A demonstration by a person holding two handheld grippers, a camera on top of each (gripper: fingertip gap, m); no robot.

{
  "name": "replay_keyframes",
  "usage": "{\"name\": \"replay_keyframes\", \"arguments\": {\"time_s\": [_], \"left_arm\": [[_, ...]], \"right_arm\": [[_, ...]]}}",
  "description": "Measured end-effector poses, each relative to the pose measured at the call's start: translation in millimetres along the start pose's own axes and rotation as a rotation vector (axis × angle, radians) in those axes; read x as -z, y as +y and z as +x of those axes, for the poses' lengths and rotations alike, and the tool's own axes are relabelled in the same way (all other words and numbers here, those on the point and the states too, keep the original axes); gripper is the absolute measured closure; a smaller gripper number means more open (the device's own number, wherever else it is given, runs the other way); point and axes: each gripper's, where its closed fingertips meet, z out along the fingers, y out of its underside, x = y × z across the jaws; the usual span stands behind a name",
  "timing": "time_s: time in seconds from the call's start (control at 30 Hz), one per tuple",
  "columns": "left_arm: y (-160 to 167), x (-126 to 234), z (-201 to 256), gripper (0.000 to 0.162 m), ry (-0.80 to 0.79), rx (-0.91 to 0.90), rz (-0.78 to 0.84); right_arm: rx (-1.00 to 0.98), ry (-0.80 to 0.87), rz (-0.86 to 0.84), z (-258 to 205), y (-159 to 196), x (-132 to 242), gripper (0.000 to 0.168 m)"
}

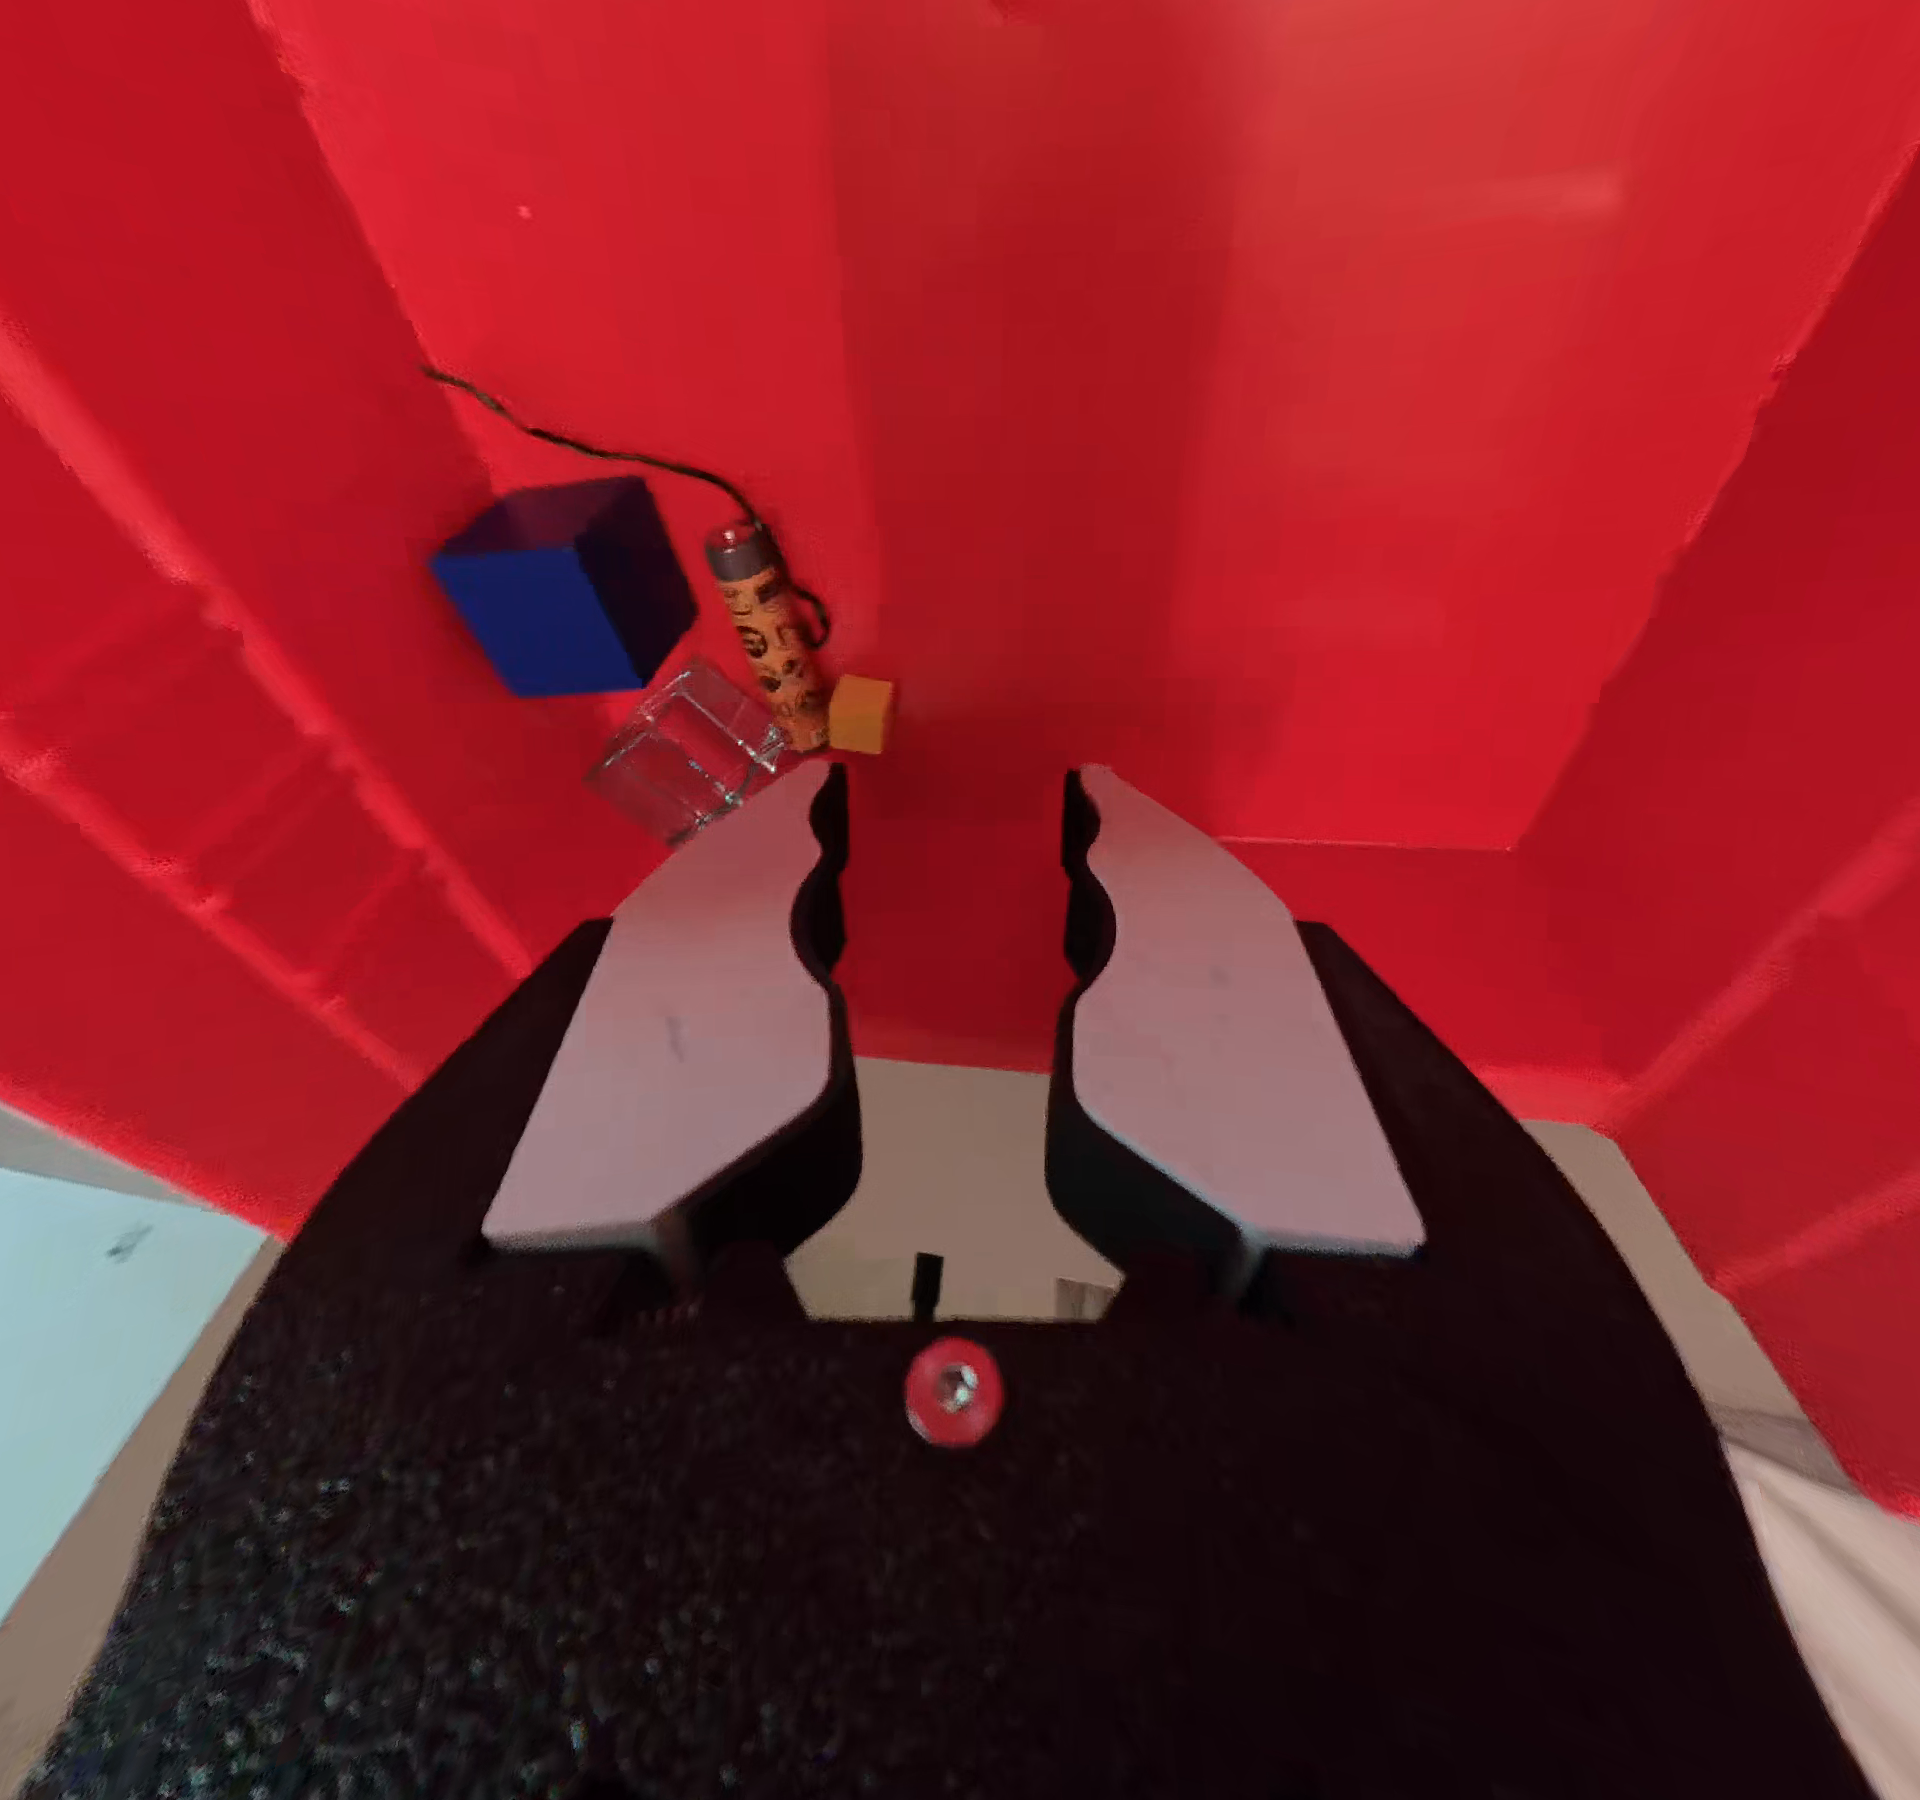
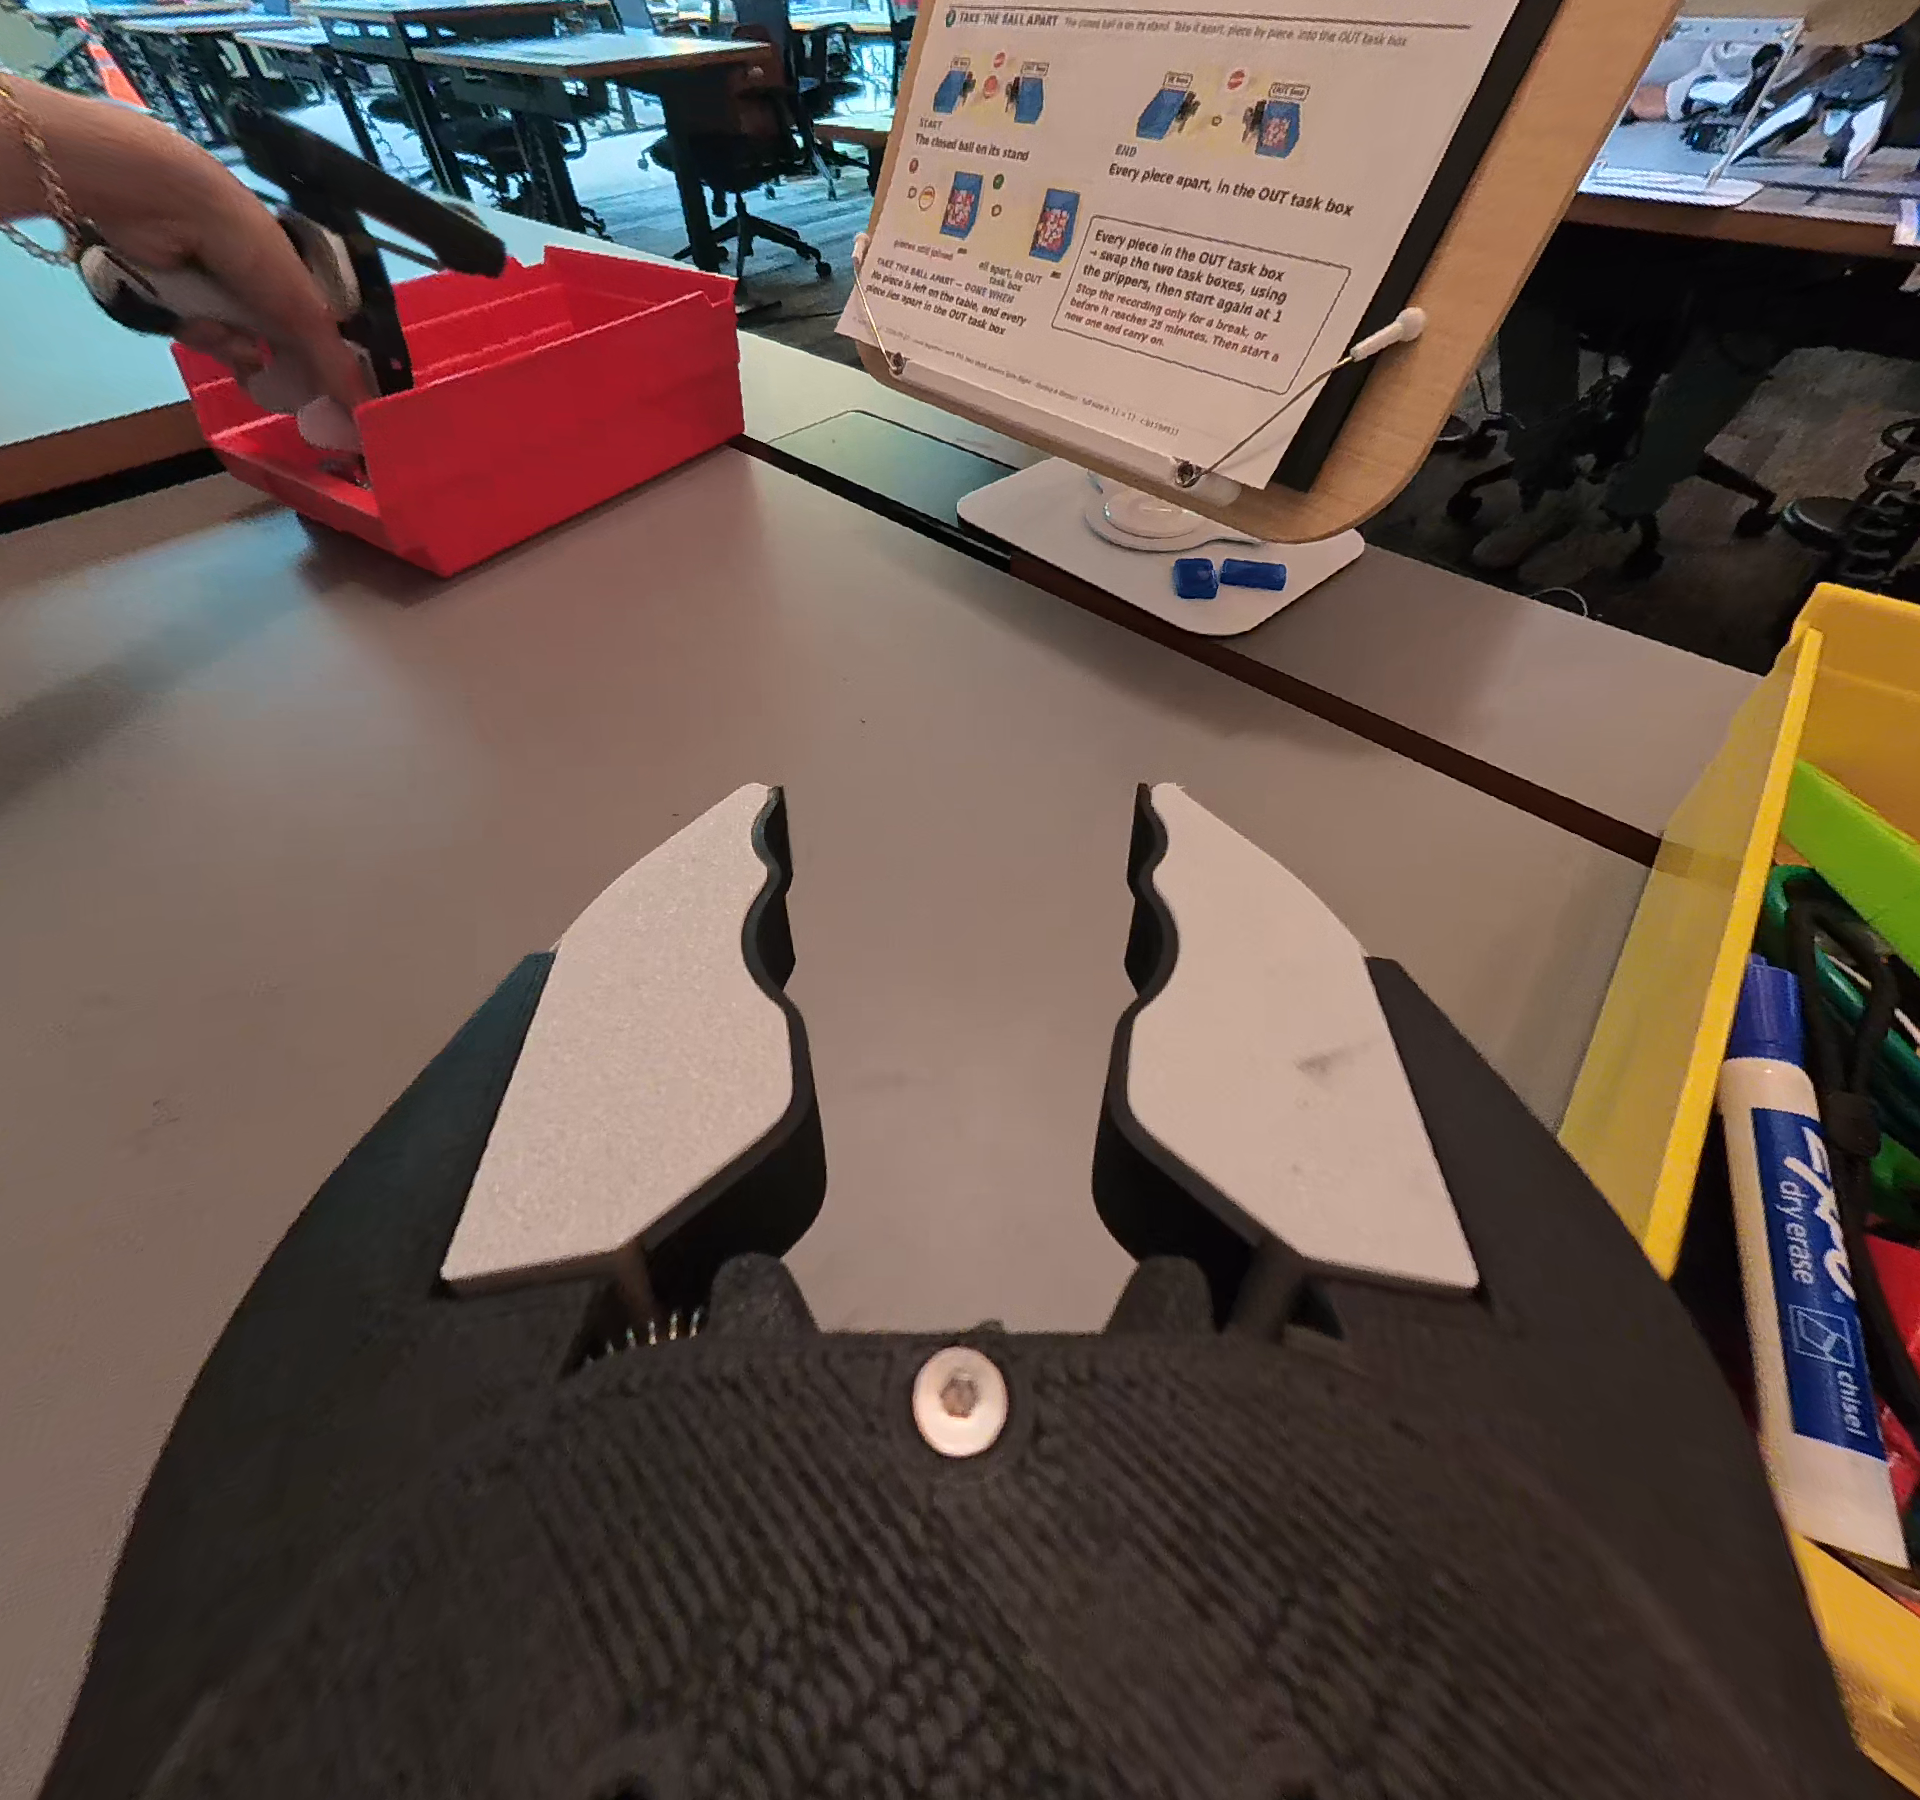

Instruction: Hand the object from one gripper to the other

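Your left gripper [image 1: 945, 774] gapes empty inside red bin [image 1: 1247, 400]; blue cube [image 1: 566, 587], clear cube [image 1: 686, 753], patterned battery [image 1: 764, 633], orange block [image 1: 862, 711] just ahead. Your right gripper [image 2: 961, 794] spread wide, empty, over grey table [image 2: 520, 711].

A matt red plastic bin [image 1: 1143, 400] is seen, holding a clear glossy cube [image 1: 686, 753]. Smooth grey fingers [image 2: 644, 1023] are set in rough black plastic.

Red bin [image 1: 1143, 400]; blue cube [image 1: 561, 597]; clear cube [image 1: 686, 753]; orange block [image 1: 862, 711]; tan battery [image 1: 769, 638] w/ black print. Yellow bin [image 2: 1704, 919]; grey table [image 2: 520, 711]. Marker [image 2: 1803, 1272]: white/blue.
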Motion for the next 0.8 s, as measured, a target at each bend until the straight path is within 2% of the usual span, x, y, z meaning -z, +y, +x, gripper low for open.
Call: {"name": "replay_keyframes", "arguments": {"time_s": [0.2,0.37,0.6,0.8], "left_arm": [[-6,-10,0,0.131,-0.052,-0.026,-0.006],[-4,-7,-12,0.129,-0.130,-0.054,-0.030],[-4,-12,-14,0.143,-0.091,-0.030,0.002],[-2,-14,-16,0.142,-0.048,-0.001,0.039]], "right_arm": [[-0.005,-0.008,0.001,0,1,0,0.106],[-0.005,-0.014,-0.005,-1,3,-2,0.106],[0.014,-0.024,-0.018,-6,5,-5,0.107],[0.025,-0.025,-0.026,-8,6,-6,0.107]]}}
